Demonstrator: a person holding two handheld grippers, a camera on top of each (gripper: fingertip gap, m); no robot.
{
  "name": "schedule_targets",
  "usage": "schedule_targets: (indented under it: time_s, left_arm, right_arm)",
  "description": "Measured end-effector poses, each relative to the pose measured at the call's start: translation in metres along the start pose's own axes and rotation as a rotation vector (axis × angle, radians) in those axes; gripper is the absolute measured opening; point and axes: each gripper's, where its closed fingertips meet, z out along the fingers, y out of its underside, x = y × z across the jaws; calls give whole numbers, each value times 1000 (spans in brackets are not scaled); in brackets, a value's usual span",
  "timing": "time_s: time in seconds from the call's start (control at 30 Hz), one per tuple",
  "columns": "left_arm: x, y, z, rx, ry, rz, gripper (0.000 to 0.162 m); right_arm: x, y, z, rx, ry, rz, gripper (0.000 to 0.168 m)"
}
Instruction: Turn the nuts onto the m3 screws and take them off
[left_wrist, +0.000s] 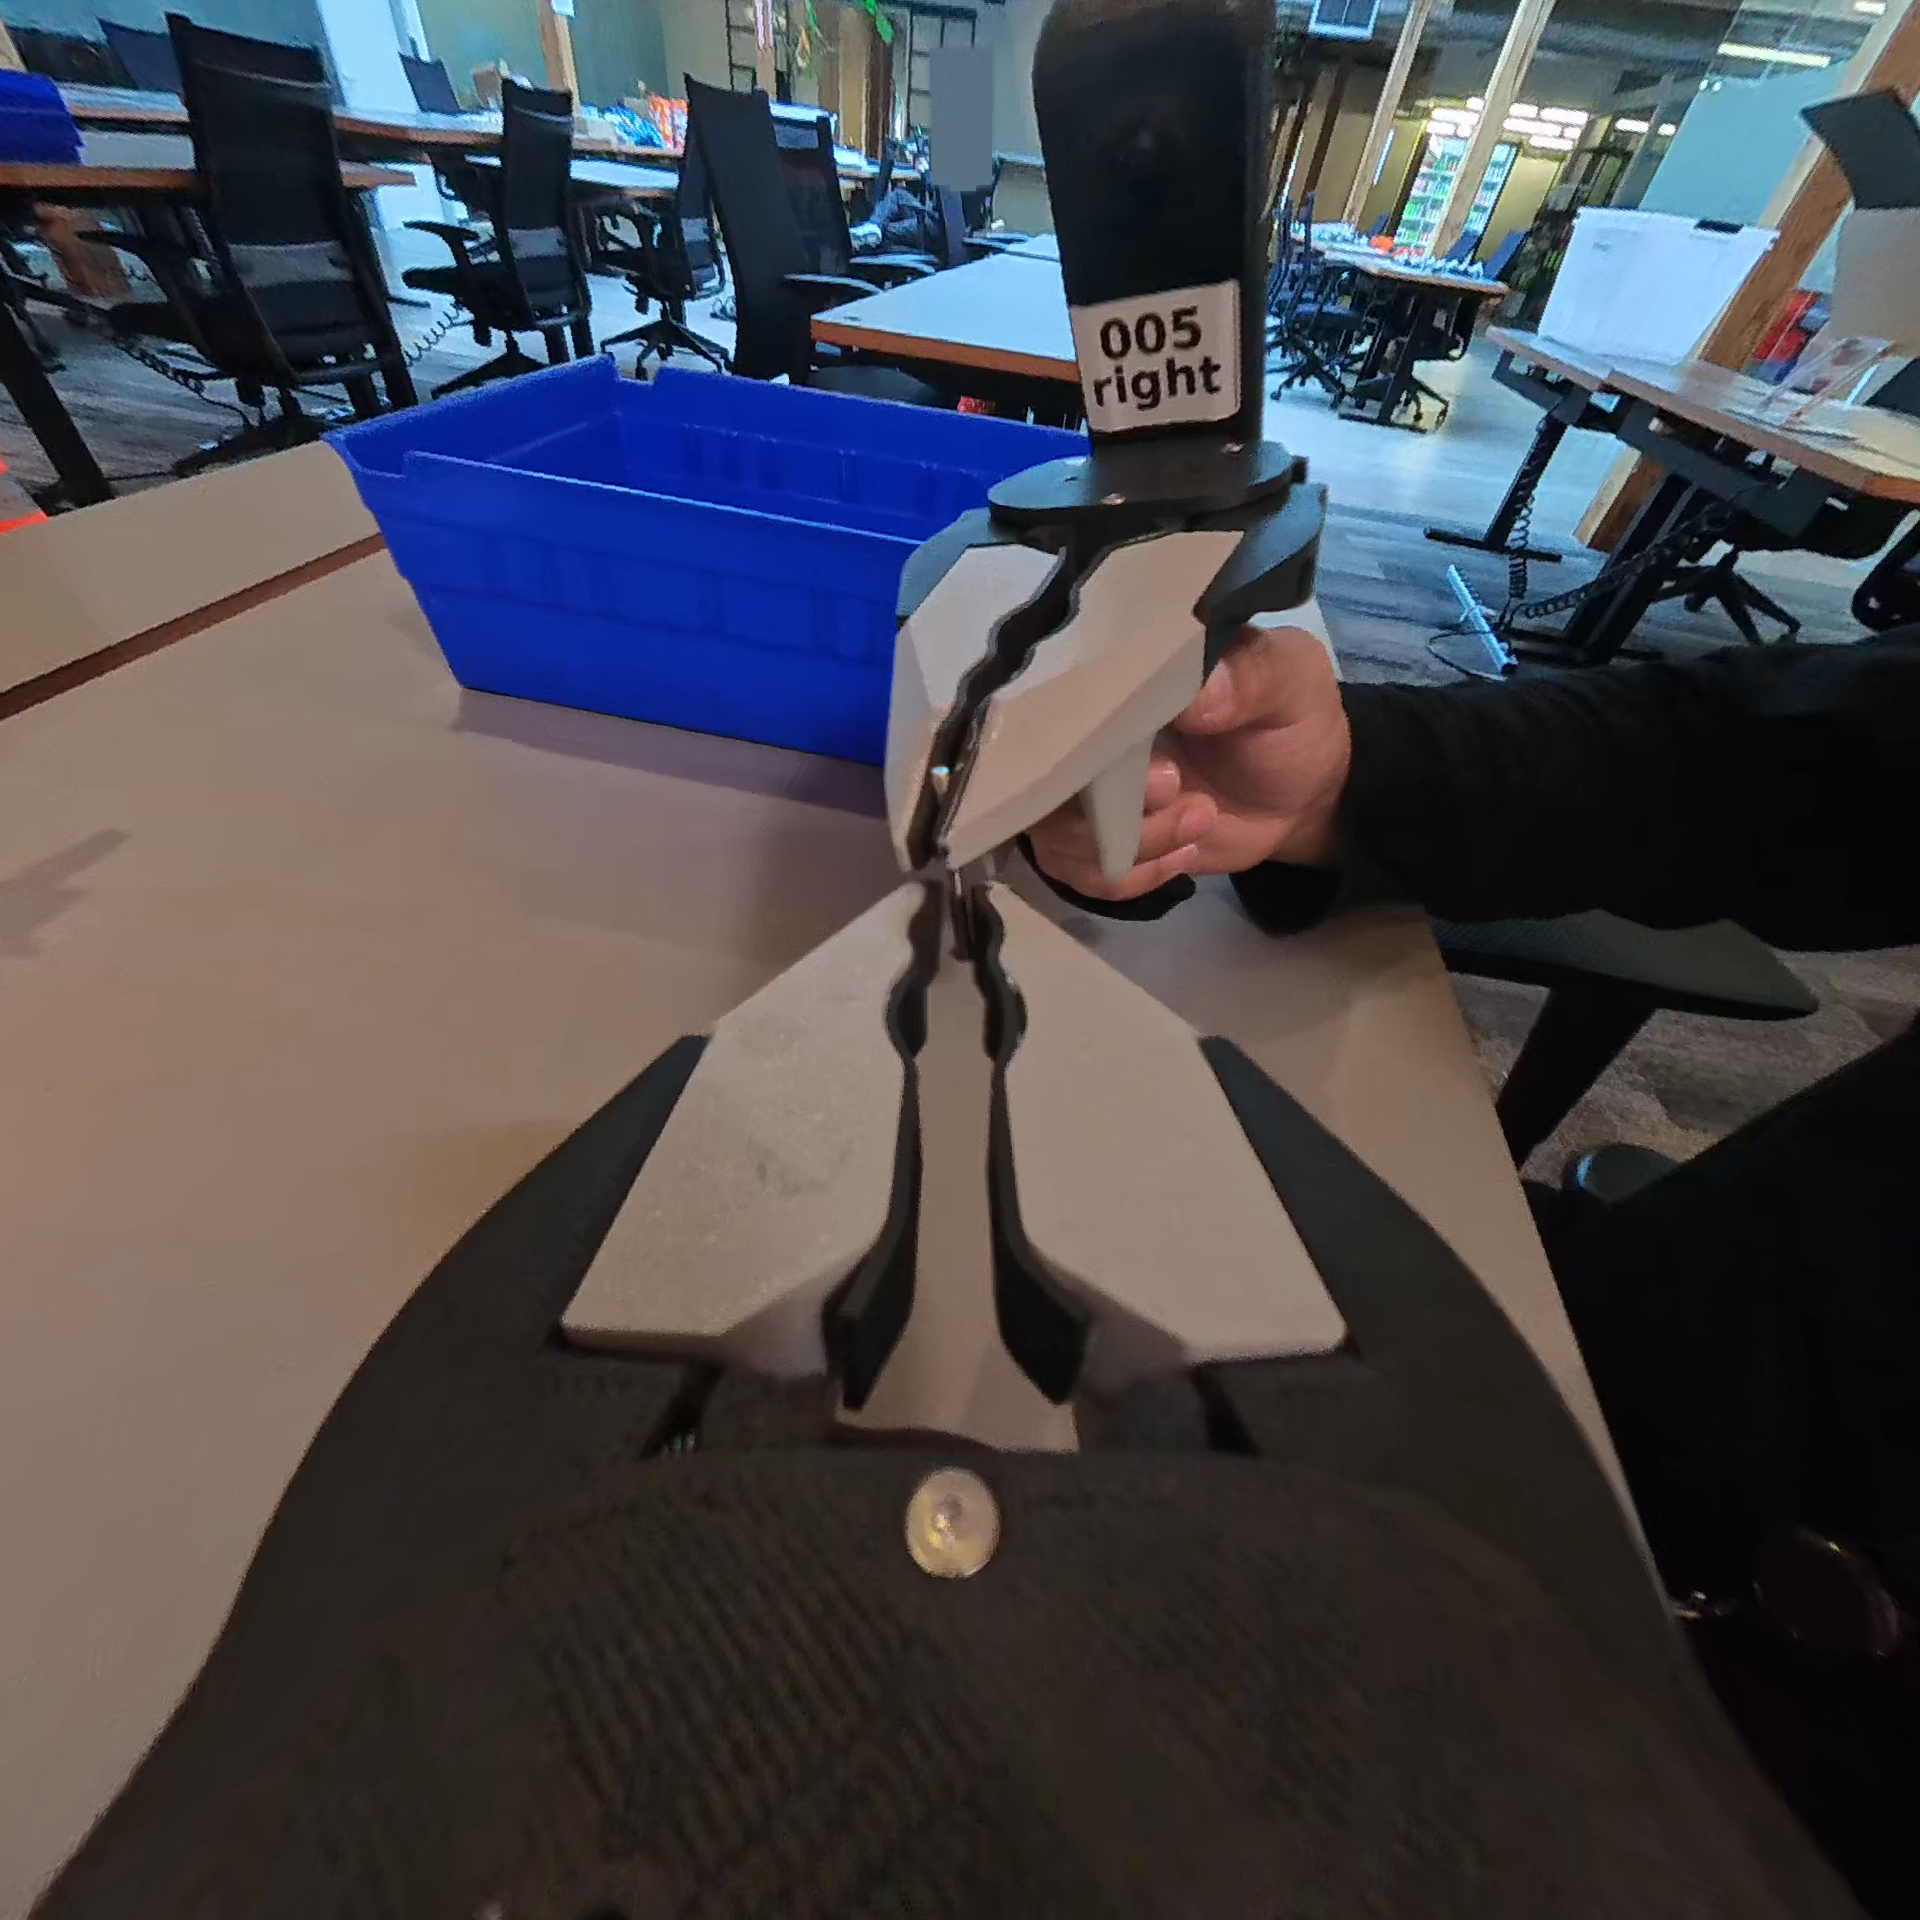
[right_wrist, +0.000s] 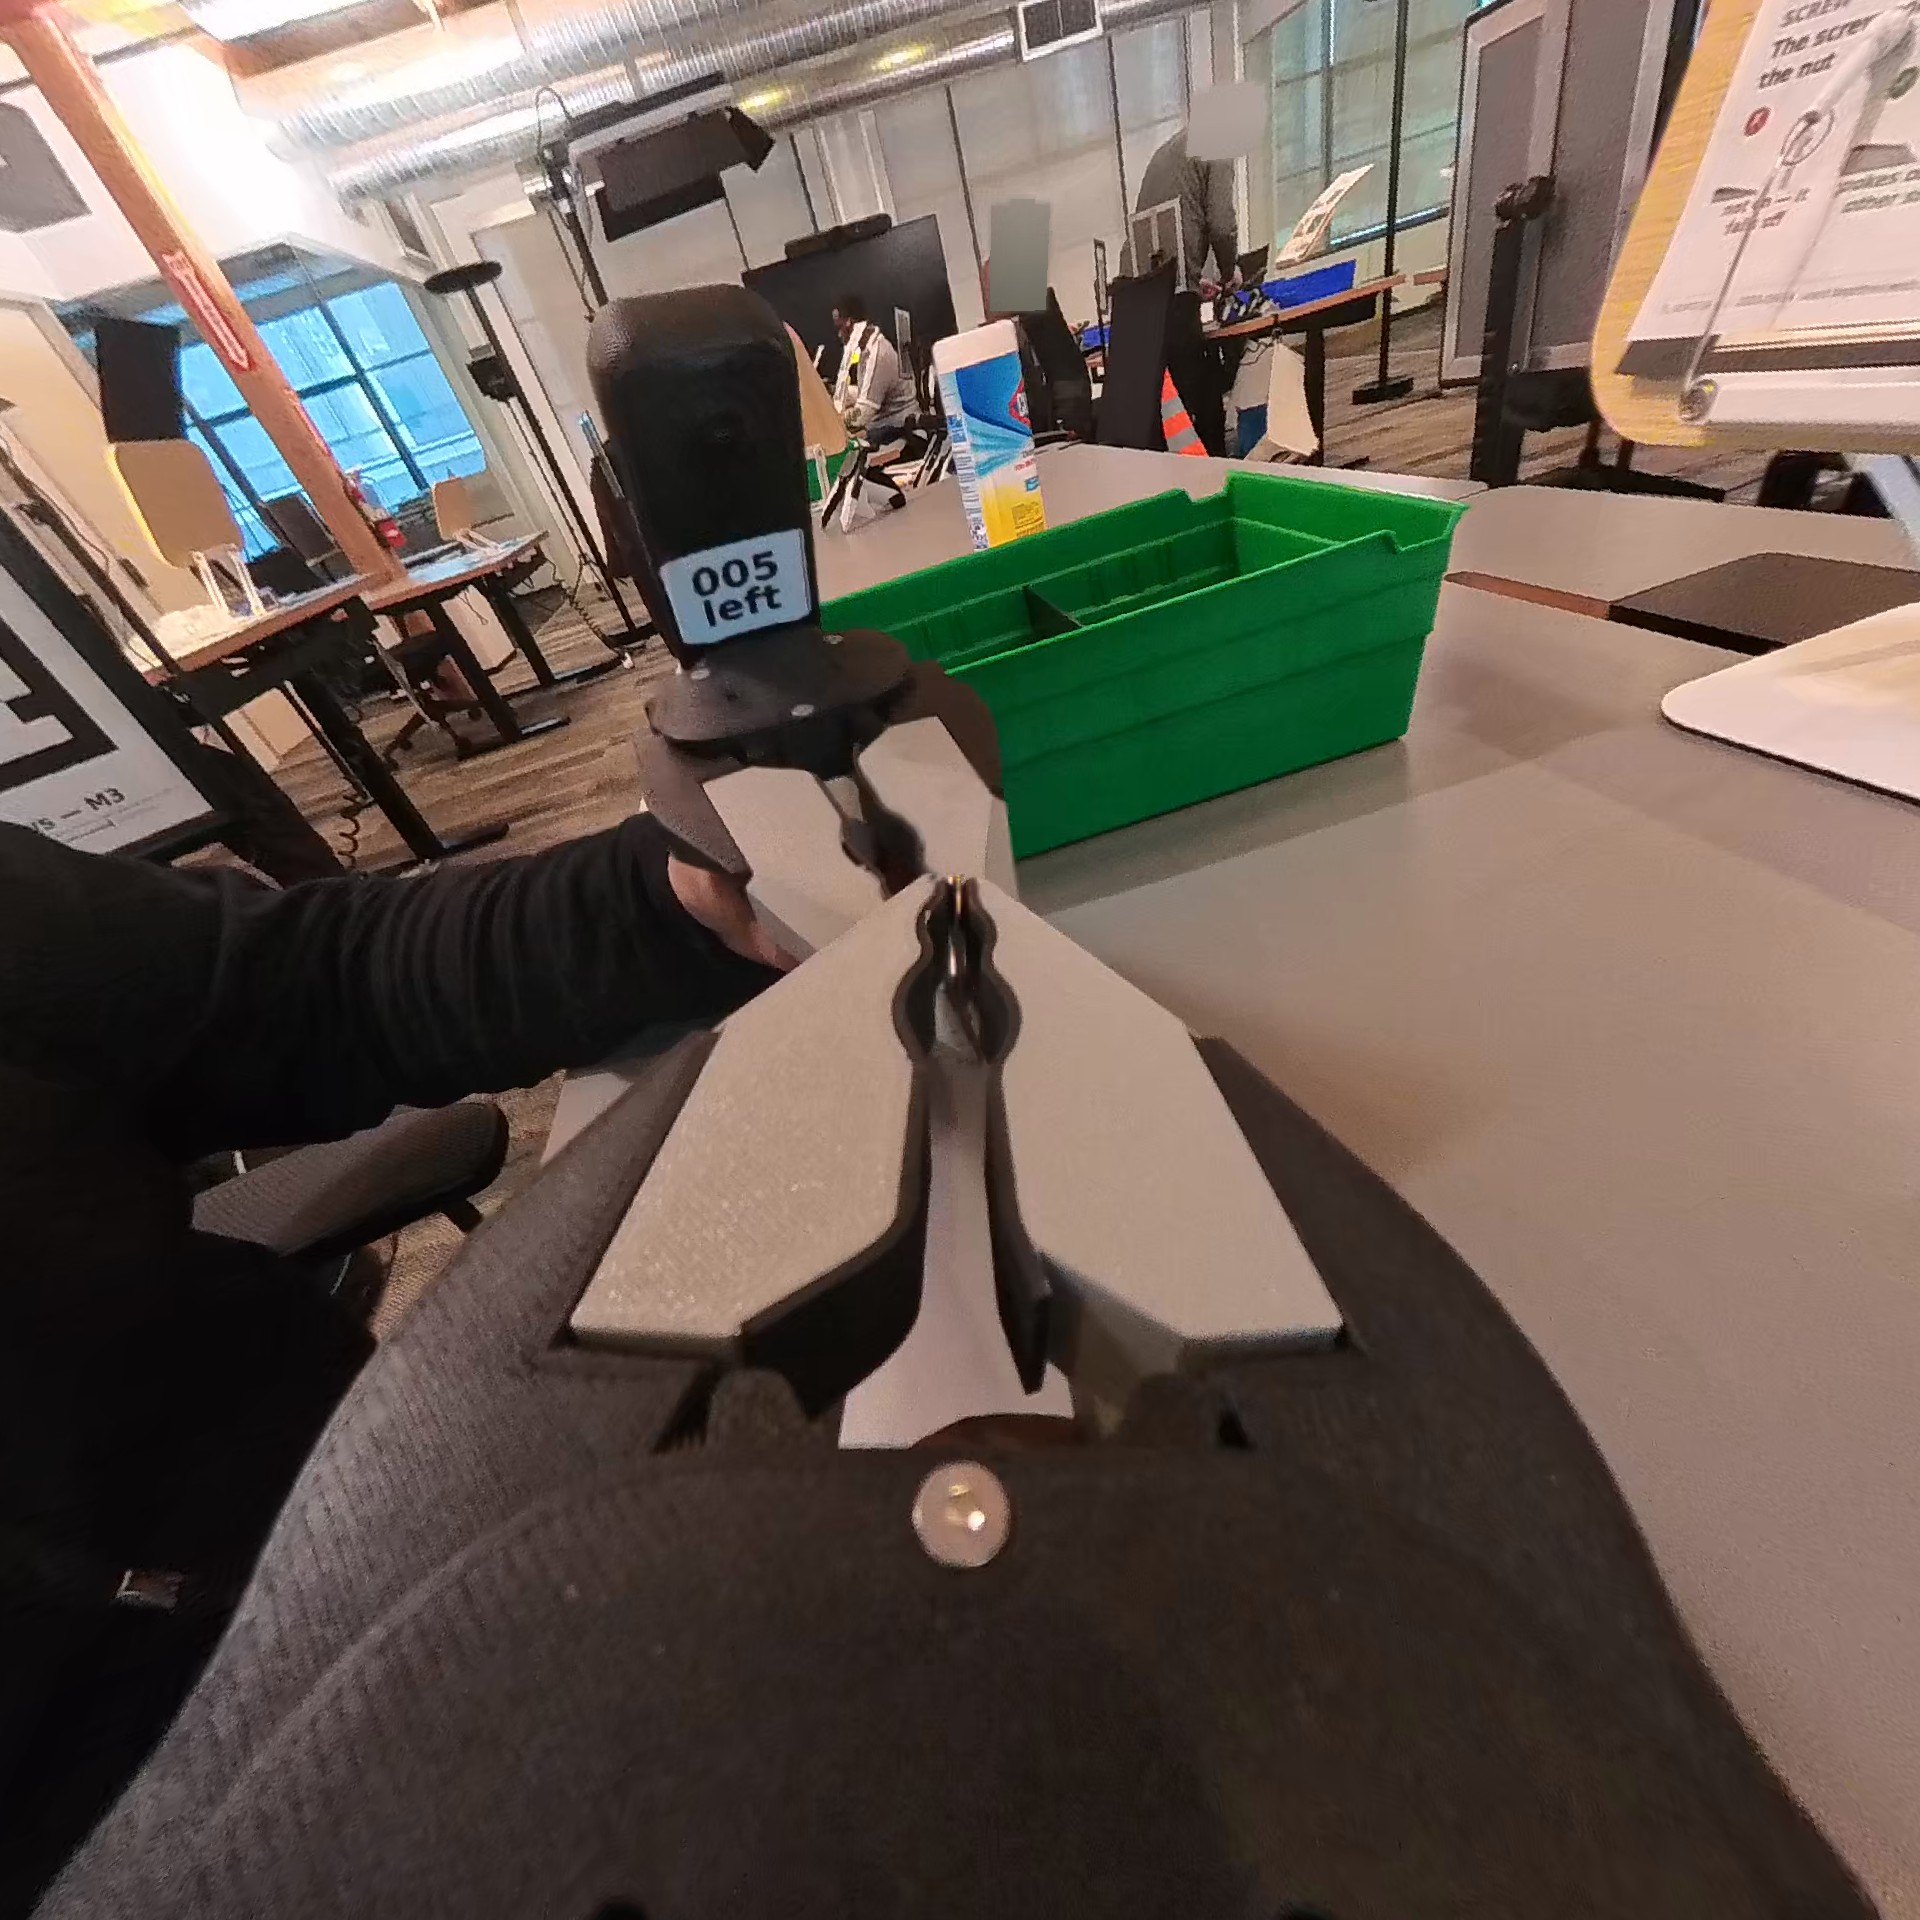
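My counter (right_wrist: 1558, 1039) was plain grey; on it sat a green bin (right_wrist: 1195, 675), a blue bin (left_wrist: 644, 561) and a wipes canister (right_wrist: 987, 436).

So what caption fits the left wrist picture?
Two shut grippers, left gripper and right gripper, meet tip to tip before a blue bin.

Blue bin (left_wrist: 665, 561) stands on the grey bench (left_wrist: 312, 1039); green bin (right_wrist: 1174, 644), divided into compartments, stands on the bench in the right wrist view; wipes canister (right_wrist: 987, 436) upright behind it; office chairs (left_wrist: 281, 239) and desks (left_wrist: 956, 312) beyond.
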Motion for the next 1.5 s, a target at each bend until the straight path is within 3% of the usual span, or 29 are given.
schedule_targets:
  time_s: [1.13, 1.5]
  left_arm:
    - [1, 0, -2, 3, 9, -15, 0]
    - [2, 21, 5, -116, 2, 44, 0]
  right_arm:
    - [-1, 2, -1, -13, 53, -67, 0]
    - [0, 0, -3, 1, 69, -75, 6]
